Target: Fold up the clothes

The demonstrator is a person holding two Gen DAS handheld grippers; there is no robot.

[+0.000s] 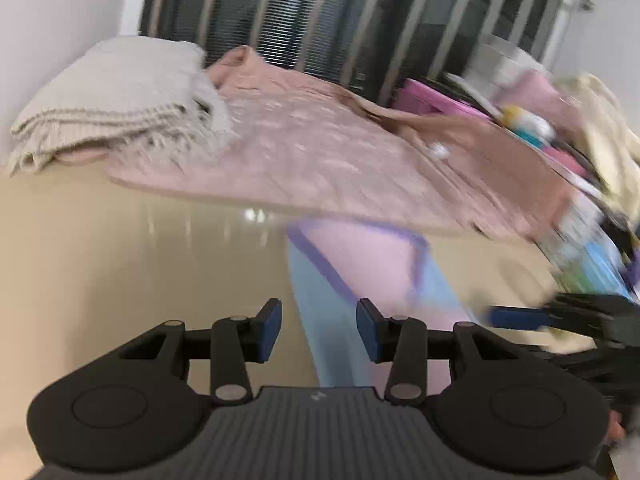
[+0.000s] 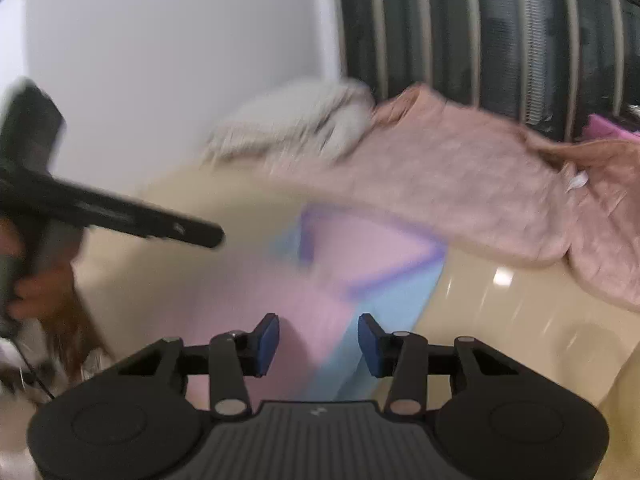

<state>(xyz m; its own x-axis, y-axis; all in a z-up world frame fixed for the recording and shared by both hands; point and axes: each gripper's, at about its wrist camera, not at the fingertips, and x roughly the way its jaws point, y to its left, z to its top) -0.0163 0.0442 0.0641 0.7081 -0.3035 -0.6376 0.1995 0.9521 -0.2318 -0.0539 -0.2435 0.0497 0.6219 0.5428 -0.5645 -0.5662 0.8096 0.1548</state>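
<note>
A pink and light blue garment [image 1: 360,276] with purple trim lies on the beige table [image 1: 120,248]; it also shows in the right wrist view [image 2: 320,280]. My left gripper [image 1: 319,330] is open and empty just above its near edge. My right gripper [image 2: 319,344] is open and empty above the same garment. A dusty pink garment [image 1: 320,152] lies spread behind it, also in the right wrist view [image 2: 460,184]. The right gripper's fingers [image 1: 516,316] show at the right of the left wrist view; the left gripper [image 2: 152,224] shows at the left of the right wrist view. Both views are blurred.
A folded cream knit blanket [image 1: 116,100] lies at the table's back left by the white wall. A pile of mixed clothes and coloured items [image 1: 560,128] sits at the back right. A dark barred window [image 1: 360,20] is behind the table.
</note>
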